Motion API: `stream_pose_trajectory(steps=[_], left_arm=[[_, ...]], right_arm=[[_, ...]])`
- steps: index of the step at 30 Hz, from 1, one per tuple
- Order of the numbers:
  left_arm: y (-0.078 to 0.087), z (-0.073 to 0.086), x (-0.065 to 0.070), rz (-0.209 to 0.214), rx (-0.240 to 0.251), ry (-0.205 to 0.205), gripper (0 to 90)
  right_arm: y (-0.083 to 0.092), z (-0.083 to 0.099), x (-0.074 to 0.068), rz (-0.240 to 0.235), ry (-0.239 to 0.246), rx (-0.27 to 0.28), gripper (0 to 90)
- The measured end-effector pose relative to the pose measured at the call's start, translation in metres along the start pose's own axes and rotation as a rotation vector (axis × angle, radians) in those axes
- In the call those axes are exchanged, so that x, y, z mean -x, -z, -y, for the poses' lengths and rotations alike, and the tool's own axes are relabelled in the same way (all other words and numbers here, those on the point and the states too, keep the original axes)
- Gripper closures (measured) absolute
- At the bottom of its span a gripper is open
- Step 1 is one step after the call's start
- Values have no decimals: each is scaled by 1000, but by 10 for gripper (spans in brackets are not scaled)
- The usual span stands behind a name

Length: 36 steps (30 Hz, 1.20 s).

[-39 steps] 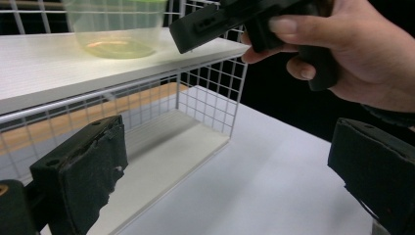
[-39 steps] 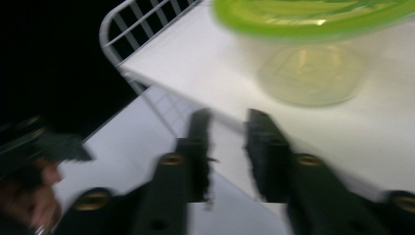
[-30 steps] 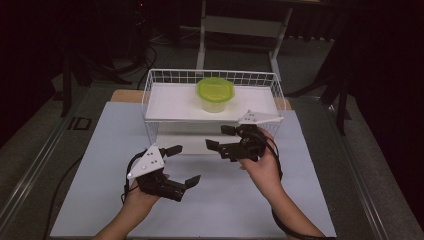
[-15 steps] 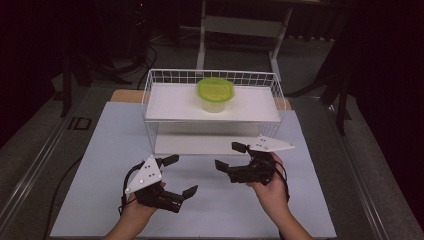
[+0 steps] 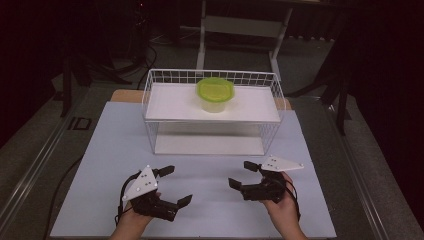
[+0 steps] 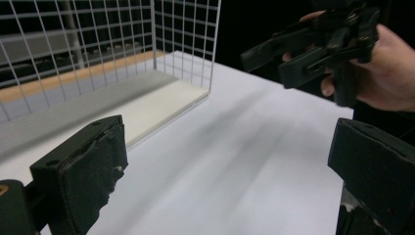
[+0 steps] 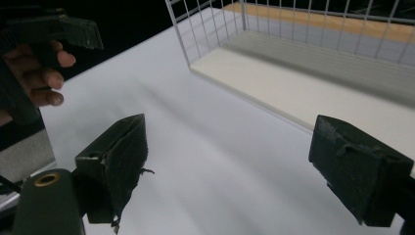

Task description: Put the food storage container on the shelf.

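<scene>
The person's forearms [image 5: 287,231] are cut off by the bottom edge.

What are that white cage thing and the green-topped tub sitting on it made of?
The rack looks like thin metal wire with a white coating: fine grid lines, welded-looking crossings, with flat matte white shelf boards. The tub appears to be plastic, its body pale and slightly see-through, its lid a glossy translucent green. Neither can be confirmed by look alone.

Bare mat [image 5: 210,170] before wire rack [image 5: 212,112].
</scene>
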<state>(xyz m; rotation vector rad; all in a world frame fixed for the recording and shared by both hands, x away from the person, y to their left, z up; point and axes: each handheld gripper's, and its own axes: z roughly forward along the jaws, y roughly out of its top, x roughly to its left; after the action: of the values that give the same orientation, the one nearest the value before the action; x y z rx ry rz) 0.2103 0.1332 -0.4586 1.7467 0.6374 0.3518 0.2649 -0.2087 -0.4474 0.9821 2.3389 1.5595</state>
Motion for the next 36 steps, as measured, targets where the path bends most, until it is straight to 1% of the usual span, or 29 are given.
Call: stream_pose_trajectory(steps=[1, 3, 6, 7, 9, 12, 13, 14, 16, 19, 21, 22, 23, 24, 26, 28, 30, 32, 34, 36], left_arm=[[0, 2, 0, 2, 0, 3, 18], [-1, 4, 0, -2, -15, -11, 18], [0, 6, 0, 4, -13, -9, 18], [-1, 7, 1, 10, -11, -7, 18], [-1, 8, 2, 8, -21, -19, 18], [0, 10, 2, 14, -14, -15, 18], [0, 10, 2, 14, -14, -15, 17], [0, 11, 2, 9, -14, -21, 18], [1, 12, 1, 13, -15, -12, 18], [2, 15, -1, 9, -22, -24, 18], [4, 17, -3, 17, -18, -22, 18], [5, 18, -5, 26, -19, -24, 18], [6, 18, -6, 26, -14, -23, 17], [7, 18, -8, 29, -9, -24, 17], [9, 18, -10, 26, -9, -26, 18], [11, 18, -11, 25, 4, -23, 18], [12, 18, -11, 23, 10, -20, 18], [13, 18, -11, 24, 13, -16, 18], [13, 19, -12, 27, 8, -15, 18], [12, 19, -12, 34, 11, -5, 18]], right_arm=[[2, 2, 0, 2, 0, -1, 144], [4, 7, 0, 2, -2, -11, 144], [8, 15, -1, 11, 15, -22, 144], [10, 18, -1, 18, 13, -20, 144], [13, 23, 0, 8, 1, -14, 143], [19, 29, 1, 17, 0, -7, 143], [21, 30, 2, 14, -2, -5, 143], [23, 30, 2, 23, -1, 1, 143], [28, 32, 5, 29, 3, 22, 143], [33, 36, 9, 43, 26, 30, 143], [35, 38, 13, 49, 22, 36, 143], [36, 39, 15, 38, 19, 38, 143], [36, 39, 16, 28, 19, 41, 143], [37, 39, 16, 28, 26, 45, 143], [39, 38, 16, 2, 42, 63, 143], [40, 37, 15, 20, 63, 73, 143], [40, 37, 16, 19, 72, 87, 143], [38, 38, 17, 26, 82, 79, 143], [37, 39, 18, 25, 78, 73, 143], [36, 40, 19, 27, 81, 69, 143]])
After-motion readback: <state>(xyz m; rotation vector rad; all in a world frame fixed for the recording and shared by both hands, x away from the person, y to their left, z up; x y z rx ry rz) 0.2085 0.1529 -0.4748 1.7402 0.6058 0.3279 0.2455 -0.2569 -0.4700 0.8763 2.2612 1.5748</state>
